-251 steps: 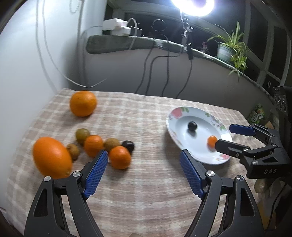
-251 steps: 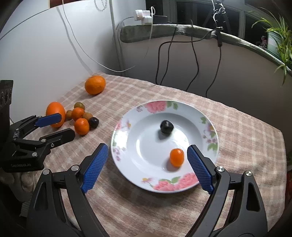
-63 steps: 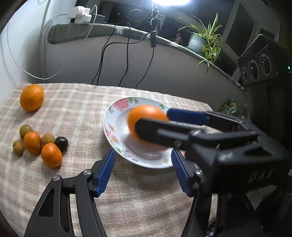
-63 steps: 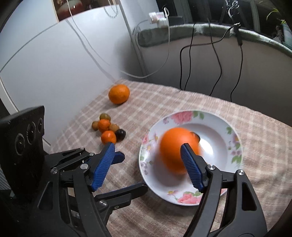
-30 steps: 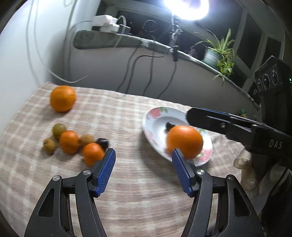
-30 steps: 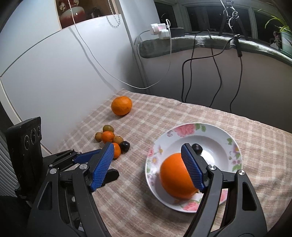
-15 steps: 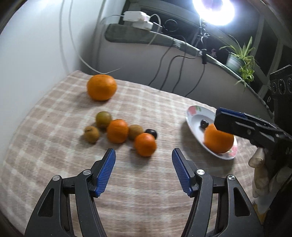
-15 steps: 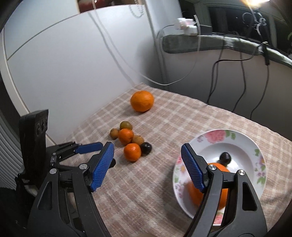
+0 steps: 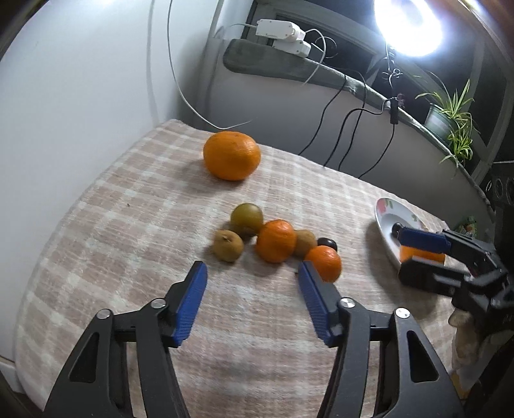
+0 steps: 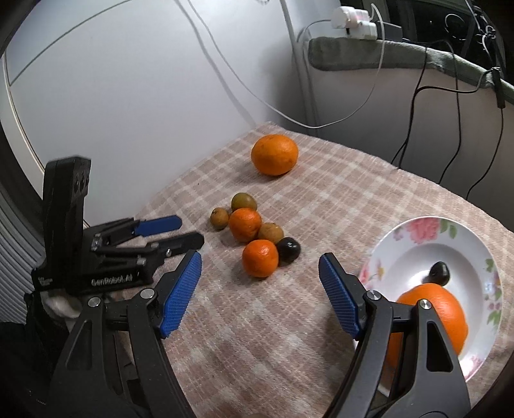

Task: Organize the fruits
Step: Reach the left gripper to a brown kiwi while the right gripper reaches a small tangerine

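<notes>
Sitting in a tight cluster near the middle of the table (image 9: 96,231), six small fruits touch one another: a greenish-brown fruit (image 9: 246,217) farthest back, a tan fruit (image 9: 228,246) just beside it toward the left edge, a mandarin (image 9: 275,240) in the centre, another tan fruit (image 9: 304,241) against its right side, a dark plum (image 10: 288,250), and a second mandarin (image 10: 260,258) nearest the front. A large orange (image 9: 232,155) lies alone toward the far edge, well apart from the cluster. The table wears a beige checked cloth.

Flowered plate (image 10: 462,244) stands near the right edge. It carries a big orange (image 10: 443,321) on its near side and a small dark fruit (image 10: 439,272) behind that, close to it.

Left gripper (image 9: 252,300) hovers above bare cloth just in front of the cluster; jaws about half open and closing, nothing between the blue pads. Its right pad partly covers the front mandarin in the left wrist view; contact cannot be judged.

Right gripper (image 10: 260,292) hovers between cluster and plate, jaws wide apart, empty; the front mandarin shows just beyond the gap. A pale-gloved hand (image 9: 462,334) holds it.

Background: white wall, cables, a white power strip (image 9: 279,33) on a ledge, a potted plant (image 9: 449,109), a bright lamp (image 9: 408,25).
</notes>
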`<state>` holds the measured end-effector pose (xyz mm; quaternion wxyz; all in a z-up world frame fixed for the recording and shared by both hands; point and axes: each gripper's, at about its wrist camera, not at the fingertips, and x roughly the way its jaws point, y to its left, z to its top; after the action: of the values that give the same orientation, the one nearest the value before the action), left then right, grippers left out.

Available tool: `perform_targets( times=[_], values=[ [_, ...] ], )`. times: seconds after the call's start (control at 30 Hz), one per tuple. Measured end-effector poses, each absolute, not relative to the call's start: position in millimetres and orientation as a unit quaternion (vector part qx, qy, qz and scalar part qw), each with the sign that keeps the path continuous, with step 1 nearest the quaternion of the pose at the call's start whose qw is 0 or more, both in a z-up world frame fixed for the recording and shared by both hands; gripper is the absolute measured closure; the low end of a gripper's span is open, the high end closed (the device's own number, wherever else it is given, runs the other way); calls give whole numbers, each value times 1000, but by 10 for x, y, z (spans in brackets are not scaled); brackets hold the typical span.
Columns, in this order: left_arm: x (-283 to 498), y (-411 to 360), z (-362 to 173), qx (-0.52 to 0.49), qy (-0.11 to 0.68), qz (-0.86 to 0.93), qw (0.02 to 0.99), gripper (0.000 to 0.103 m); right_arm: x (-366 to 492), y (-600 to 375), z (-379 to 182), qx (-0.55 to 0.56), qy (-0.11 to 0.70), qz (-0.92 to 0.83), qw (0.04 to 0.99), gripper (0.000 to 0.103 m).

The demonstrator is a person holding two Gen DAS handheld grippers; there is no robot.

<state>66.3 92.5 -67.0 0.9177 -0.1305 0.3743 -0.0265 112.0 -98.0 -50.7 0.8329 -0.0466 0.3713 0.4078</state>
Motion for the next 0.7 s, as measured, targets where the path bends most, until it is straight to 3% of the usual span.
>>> perform_targets(
  times=[0.2,0.37,0.7],
  values=[
    [792,988,-732,-105,387,-23,916,60,1107,-806,-623,-73,381,405,828,41],
    [880,1042,-795,-100,401,-29,910,64,1169,-724,-763,-84,400,391,825,53],
    [1044,1098,-900,-106,422,-39,900,66,1265,-572,-908,-82,419,388,817,57]
  ],
)
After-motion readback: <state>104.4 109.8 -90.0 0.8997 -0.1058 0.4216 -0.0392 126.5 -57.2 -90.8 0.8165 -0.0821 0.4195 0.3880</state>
